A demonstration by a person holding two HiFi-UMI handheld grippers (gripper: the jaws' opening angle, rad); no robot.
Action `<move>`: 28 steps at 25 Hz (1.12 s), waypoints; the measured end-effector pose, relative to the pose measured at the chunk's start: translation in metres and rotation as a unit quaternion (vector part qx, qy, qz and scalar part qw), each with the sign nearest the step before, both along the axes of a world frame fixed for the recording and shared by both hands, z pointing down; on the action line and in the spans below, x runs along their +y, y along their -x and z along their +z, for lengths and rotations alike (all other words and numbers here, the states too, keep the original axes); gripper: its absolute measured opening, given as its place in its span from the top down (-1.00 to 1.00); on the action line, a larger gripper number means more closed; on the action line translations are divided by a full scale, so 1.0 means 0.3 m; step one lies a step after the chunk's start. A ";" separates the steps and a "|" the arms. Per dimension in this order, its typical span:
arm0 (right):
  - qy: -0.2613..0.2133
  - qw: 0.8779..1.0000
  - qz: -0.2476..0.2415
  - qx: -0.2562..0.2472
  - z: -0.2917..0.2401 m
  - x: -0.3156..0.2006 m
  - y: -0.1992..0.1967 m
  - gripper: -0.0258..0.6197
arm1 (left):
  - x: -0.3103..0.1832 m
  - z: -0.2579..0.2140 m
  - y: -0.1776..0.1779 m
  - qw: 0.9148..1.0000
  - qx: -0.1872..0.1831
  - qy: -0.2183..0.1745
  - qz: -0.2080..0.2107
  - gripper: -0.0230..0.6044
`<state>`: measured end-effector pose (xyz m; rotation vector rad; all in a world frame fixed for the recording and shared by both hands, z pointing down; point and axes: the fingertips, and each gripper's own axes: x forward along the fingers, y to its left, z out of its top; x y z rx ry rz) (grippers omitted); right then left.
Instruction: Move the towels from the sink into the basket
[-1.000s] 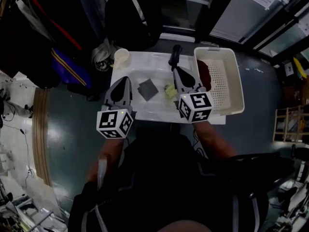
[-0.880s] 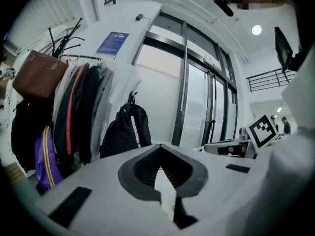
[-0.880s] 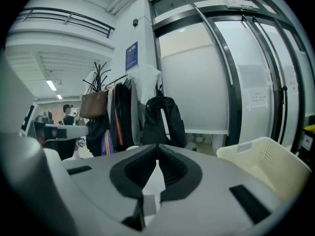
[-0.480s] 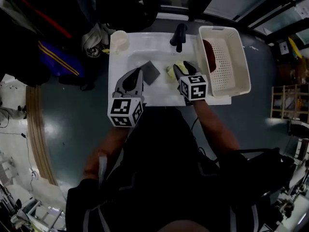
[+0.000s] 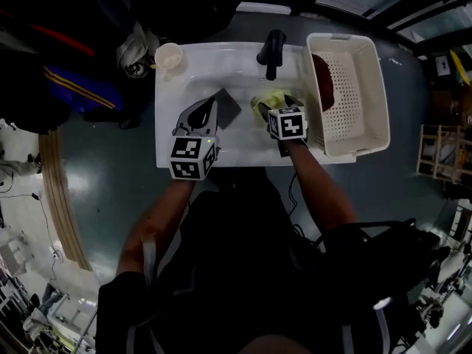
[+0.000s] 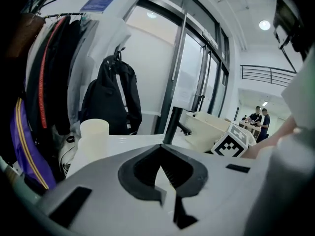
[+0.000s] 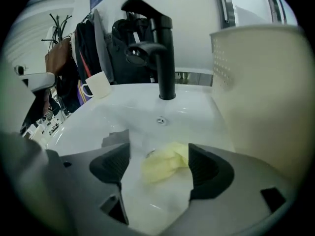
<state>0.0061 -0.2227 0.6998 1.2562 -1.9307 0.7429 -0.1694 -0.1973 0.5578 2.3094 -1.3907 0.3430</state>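
Reaching for the yellow towel [image 7: 165, 165] is the step you are on, as I am judging it. Your right claw [image 7: 160, 167] is standing wide, its jaws having just been opening, and the towel is lying crumpled between them on the floor of the sink [image 7: 197, 117], at the lower middle of the right gripper view. The pads are not pressing on it yet. The right-hand pad is sitting just beside the cloth, and I cannot tell whether it is touching.

Your left claw [image 6: 161, 150] is narrow, its tips together with nothing in them. In the head view it is hanging over the left part of the sink, near the grey towel [image 5: 226, 108].

The basket [image 5: 354, 87] is standing at the right of the head view, just beside the sink, with a red towel [image 5: 322, 83] lying in it. So two towels are waiting in the sink.

Next you are probably looking at closing the right claw on the yellow towel. Soft, bunched cloth is likely calling for a deep bite, low against the basin, so that a fold does not slip out. Then comes lifting it over the basket's near wall, staying clear of the tap [image 7: 157, 43] behind.
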 end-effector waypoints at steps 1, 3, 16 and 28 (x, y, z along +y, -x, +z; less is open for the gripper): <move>0.007 1.000 0.000 0.002 0.022 -0.010 -0.005 -0.24 | -0.012 0.023 0.000 1.000 0.000 0.009 -0.002 0.92; 0.014 1.000 -0.005 0.011 0.058 -0.026 -0.015 -0.28 | -0.031 0.059 -0.004 1.000 0.000 0.020 -0.002 0.92; 0.056 0.997 -0.016 0.058 0.286 -0.080 -0.050 -0.34 | -0.059 0.224 -0.054 0.997 -0.020 0.076 -0.006 0.92; 0.057 0.988 -0.063 0.130 0.352 -0.054 -0.050 0.10 | 0.006 0.202 -0.039 0.997 -0.014 0.076 -0.007 0.92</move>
